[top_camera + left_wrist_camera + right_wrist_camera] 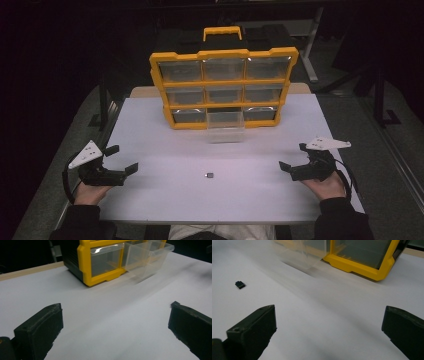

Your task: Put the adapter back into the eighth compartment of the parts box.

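A yellow drawer organizer (pixel 223 85) stands at the back of the white table (pixel 165 200), with clear drawers in three rows. Its bottom middle drawer (pixel 225 127) is pulled out toward me; the same drawer (pixel 147 257) and the organizer's yellow frame (pixel 100 280) appear in the left gripper view. A small dark part (pixel 210 175) lies on the table in front of it, also seen as a small dark part (pixel 240 284). My left gripper (pixel 121 159) rests open at the table's left. My right gripper (pixel 293 156) rests open at the right. Neither holds anything.
The organizer (pixel 364 262) and its drawer (pixel 299 255) lie ahead of the right gripper. A wooden table edge (pixel 30 271) runs behind the white surface. Dark floor and metal frames surround the table.
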A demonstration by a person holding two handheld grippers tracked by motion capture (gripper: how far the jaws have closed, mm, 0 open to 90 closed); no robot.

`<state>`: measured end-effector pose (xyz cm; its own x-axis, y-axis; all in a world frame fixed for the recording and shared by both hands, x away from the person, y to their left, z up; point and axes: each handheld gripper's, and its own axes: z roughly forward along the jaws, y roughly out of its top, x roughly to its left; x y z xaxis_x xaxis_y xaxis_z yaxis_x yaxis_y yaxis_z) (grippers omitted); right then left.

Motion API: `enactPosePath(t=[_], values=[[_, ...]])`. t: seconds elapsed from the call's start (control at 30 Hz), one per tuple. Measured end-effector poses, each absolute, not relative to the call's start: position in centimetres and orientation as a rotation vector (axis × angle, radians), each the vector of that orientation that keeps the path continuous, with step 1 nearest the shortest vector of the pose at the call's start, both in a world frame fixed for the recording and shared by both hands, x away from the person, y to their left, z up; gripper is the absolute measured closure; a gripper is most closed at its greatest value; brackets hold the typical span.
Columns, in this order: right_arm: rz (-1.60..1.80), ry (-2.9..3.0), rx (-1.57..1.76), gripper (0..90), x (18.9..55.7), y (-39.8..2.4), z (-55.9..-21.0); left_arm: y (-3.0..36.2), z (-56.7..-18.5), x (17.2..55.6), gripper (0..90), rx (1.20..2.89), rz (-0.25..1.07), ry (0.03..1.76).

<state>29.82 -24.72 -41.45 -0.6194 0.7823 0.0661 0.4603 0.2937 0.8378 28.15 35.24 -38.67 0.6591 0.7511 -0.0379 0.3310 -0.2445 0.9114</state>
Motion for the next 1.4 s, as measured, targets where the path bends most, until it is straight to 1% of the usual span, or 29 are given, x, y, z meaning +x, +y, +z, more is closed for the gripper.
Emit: enactPosePath(t=[0.57,0.73,0.8,1.0,1.4], values=[[1.233,2.222,1.114,0.0,29.9,-24.6,-41.6,33.7,-35.1,29.6,0.0,1.956,0.507,0.770],[1.231,2.226,1.116,0.0,29.9,-24.6,-41.6,33.3,-34.8,29.8,0.0,1.971,0.500,0.758],[1.229,2.227,1.113,0.0,29.9,-24.6,-41.6,32.4,-34.6,30.3,0.0,2.031,0.497,0.732],[1.230,2.229,1.111,0.0,29.9,-24.5,-41.6,31.5,-34.0,31.0,0.0,2.076,0.498,0.713],[1.225,2.235,1.109,0.0,29.9,-24.5,-41.6,29.5,-32.9,32.2,0.0,2.121,0.481,0.654]])
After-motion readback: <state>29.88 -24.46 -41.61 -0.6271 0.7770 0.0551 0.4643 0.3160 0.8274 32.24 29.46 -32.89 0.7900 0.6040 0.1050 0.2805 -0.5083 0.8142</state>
